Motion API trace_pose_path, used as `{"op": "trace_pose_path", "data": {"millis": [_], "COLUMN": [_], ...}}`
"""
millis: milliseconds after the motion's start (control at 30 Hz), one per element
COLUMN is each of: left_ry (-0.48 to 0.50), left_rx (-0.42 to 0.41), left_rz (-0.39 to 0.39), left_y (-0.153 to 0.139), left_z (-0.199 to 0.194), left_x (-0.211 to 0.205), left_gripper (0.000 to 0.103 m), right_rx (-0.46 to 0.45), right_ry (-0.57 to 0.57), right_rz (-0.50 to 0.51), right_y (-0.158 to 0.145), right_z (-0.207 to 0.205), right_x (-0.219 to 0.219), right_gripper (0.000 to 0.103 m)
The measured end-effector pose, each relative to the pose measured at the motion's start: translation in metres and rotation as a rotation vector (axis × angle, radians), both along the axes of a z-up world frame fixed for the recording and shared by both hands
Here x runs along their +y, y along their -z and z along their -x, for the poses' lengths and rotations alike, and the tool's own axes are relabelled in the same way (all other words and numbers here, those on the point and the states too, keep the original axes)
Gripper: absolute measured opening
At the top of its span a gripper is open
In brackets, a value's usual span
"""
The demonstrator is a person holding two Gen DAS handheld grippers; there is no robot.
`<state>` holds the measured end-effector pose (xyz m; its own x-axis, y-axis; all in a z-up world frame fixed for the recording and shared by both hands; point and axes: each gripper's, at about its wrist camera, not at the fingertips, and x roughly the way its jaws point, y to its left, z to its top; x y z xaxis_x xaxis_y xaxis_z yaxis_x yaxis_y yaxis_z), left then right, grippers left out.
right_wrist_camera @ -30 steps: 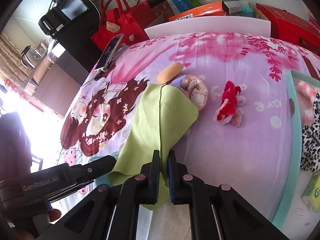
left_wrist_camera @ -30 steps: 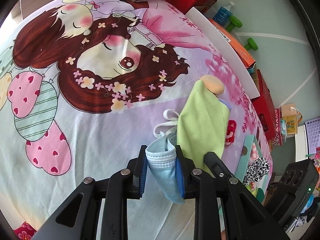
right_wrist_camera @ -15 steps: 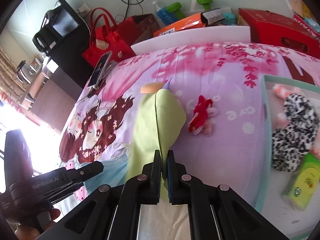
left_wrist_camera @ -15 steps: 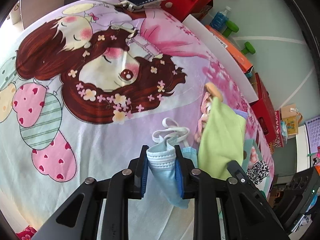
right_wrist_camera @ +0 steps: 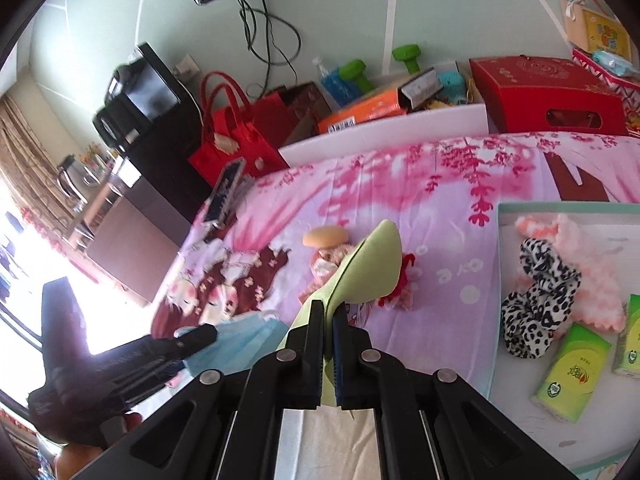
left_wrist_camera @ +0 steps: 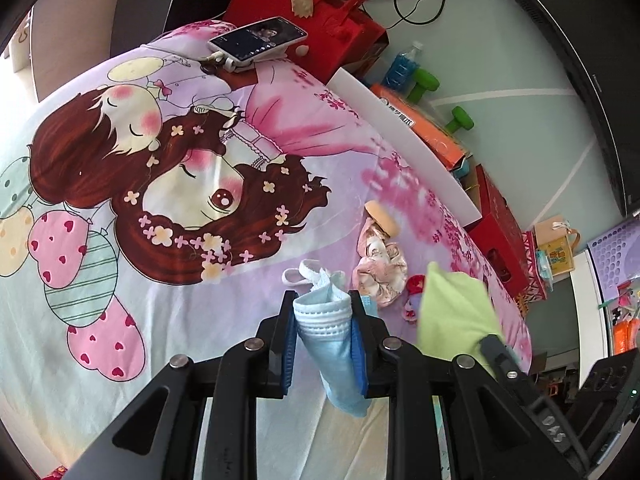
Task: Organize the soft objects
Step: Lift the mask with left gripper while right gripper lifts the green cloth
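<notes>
My left gripper (left_wrist_camera: 323, 312) is shut on a bunched light-blue face mask (left_wrist_camera: 326, 322), held just above the cartoon bedsheet (left_wrist_camera: 160, 184); the mask (right_wrist_camera: 244, 338) also shows beside the left gripper in the right wrist view. My right gripper (right_wrist_camera: 329, 320) is shut on a green cloth (right_wrist_camera: 368, 270), which hangs lifted off the bed; the cloth (left_wrist_camera: 454, 312) appears at the lower right of the left wrist view. On the sheet lie a pink floral scrunchie (left_wrist_camera: 380, 270), a tan sponge (left_wrist_camera: 383, 216) and a small red plush (right_wrist_camera: 404, 284).
A white tray (right_wrist_camera: 500, 264) at the right holds a leopard-print scrunchie (right_wrist_camera: 536, 292), a pink fluffy item (right_wrist_camera: 588, 264) and green tissue packs (right_wrist_camera: 572, 368). A phone (left_wrist_camera: 258, 38) lies at the bed's far end. Red bags (left_wrist_camera: 320, 16), boxes and dumbbells line the wall.
Both grippers rose. The green cloth came up off the bed, uncovering the floral scrunchie and sponge. The mask lifted with the left gripper.
</notes>
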<state>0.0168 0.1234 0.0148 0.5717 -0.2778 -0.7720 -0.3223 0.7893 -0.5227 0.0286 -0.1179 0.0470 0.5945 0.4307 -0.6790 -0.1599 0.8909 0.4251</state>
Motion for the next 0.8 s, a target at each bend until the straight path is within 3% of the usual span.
{"op": "trace_pose_path", "data": {"millis": [367, 467, 600, 800], "left_ry": [0.008, 0.01, 0.014, 0.017], "left_rx": [-0.029, -0.026, -0.025, -0.023], "left_rz": [-0.018, -0.017, -0.02, -0.018], "left_y": [-0.005, -0.005, -0.005, -0.004], "left_z": [0.001, 0.001, 0.001, 0.0], "left_x": [-0.002, -0.002, -0.003, -0.003], "left_gripper": [0.024, 0.024, 0.024, 0.024], "right_rx": [-0.124, -0.087, -0.026, -0.078], "right_ry": [0.019, 0.035, 0.045, 0.031], "right_rz": [-0.089, -0.026, -0.031, -0.065], "right_y": [-0.033, -0.026, -0.012, -0.019], "right_z": [0.017, 0.013, 0.007, 0.011], "right_x": [-0.02, -0.017, -0.02, -0.024], "right_gripper": [0.004, 0.004, 0.004, 0.004]}}
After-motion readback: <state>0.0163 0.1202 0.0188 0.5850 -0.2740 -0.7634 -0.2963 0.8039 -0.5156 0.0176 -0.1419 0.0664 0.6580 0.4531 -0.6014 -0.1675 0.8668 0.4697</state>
